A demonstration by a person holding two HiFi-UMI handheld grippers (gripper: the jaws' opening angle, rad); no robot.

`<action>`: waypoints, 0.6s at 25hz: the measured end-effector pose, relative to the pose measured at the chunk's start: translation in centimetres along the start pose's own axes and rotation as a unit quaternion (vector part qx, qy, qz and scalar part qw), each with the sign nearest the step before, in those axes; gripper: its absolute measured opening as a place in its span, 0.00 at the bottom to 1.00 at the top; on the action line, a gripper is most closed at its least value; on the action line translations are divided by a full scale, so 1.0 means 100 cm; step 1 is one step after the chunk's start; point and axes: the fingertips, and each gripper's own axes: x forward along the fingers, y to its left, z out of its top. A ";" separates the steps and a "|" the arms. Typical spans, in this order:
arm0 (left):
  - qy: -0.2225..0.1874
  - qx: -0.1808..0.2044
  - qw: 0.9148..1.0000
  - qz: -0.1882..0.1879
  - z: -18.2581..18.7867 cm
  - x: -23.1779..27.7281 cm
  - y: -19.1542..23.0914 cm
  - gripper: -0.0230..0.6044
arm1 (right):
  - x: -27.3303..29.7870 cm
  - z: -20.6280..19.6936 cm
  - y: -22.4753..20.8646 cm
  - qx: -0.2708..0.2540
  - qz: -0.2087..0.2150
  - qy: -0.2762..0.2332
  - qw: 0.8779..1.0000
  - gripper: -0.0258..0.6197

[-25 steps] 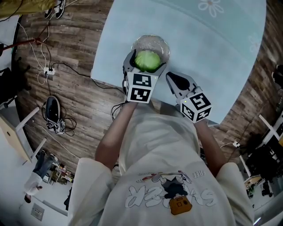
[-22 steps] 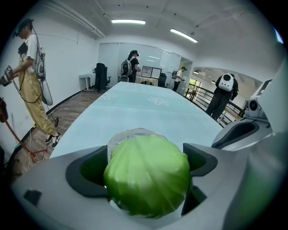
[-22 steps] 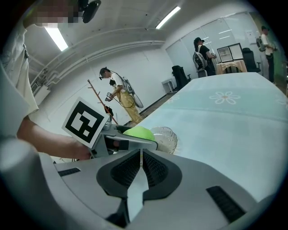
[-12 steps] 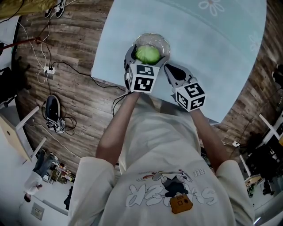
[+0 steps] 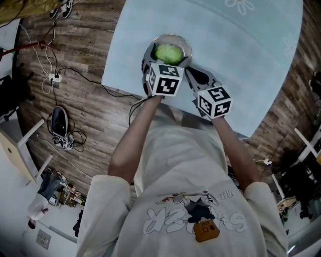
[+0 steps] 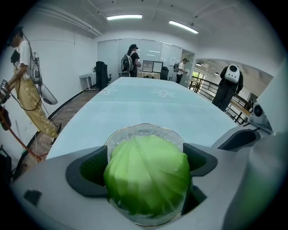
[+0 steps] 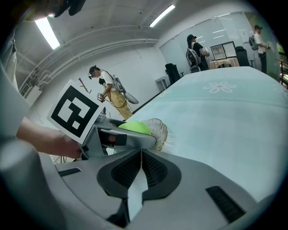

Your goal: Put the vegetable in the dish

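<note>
1. Between the two jaws of the left gripper (image 6: 144,167) sat a round green cabbage (image 6: 147,177). The jaws were spread wide and pressed on its left and right sides, so this gripper had a firm hold of it.
2. Directly under and behind the cabbage lay a clear glass dish (image 6: 144,130) with a wavy rim. The cabbage was inside the ring of the rim, but it could not be told whether it touched the bottom of the dish.
3. Seen from the head view, the dish stood near the table edge closest to the person, and the cabbage covered most of its middle.
4. Just to the right of the left gripper was the right gripper (image 7: 141,155). Its jaws were pressed together, with only a thin slit between them, and nothing was caught there.
5. The tips of the right gripper pointed toward the dish and were just beside it, above the table surface.
6. Each gripper carried a marker cube (image 5: 164,80) with black and white squares, turned up toward the head camera.
7. The table (image 5: 251,60) was pale blue-green and had white flower prints (image 5: 239,6) at its far side.
8. Around the table was a wooden floor (image 5: 90,110) with cables (image 5: 52,78) lying on it.
9. At the far end of the room, in the left gripper view, several people (image 6: 132,58) were standing.
</note>
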 end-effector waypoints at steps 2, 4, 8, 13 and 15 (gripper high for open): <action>0.006 0.009 1.000 0.003 -0.001 0.004 0.000 0.88 | 0.000 -0.001 -0.001 0.000 -0.002 0.000 1.000 0.09; 0.012 0.024 1.000 0.008 -0.003 0.006 0.000 0.88 | -0.001 -0.001 -0.004 0.001 -0.004 -0.002 1.000 0.09; 0.027 0.046 0.998 0.016 -0.009 0.010 -0.001 0.88 | -0.004 0.001 -0.007 0.003 -0.008 -0.005 1.000 0.09; 0.037 0.038 0.999 0.011 -0.011 0.007 -0.002 0.88 | -0.007 0.001 -0.009 -0.004 -0.012 -0.005 1.000 0.09; 0.026 0.033 0.999 0.006 -0.009 0.002 -0.003 0.88 | -0.008 -0.001 -0.010 -0.010 -0.016 -0.003 1.000 0.09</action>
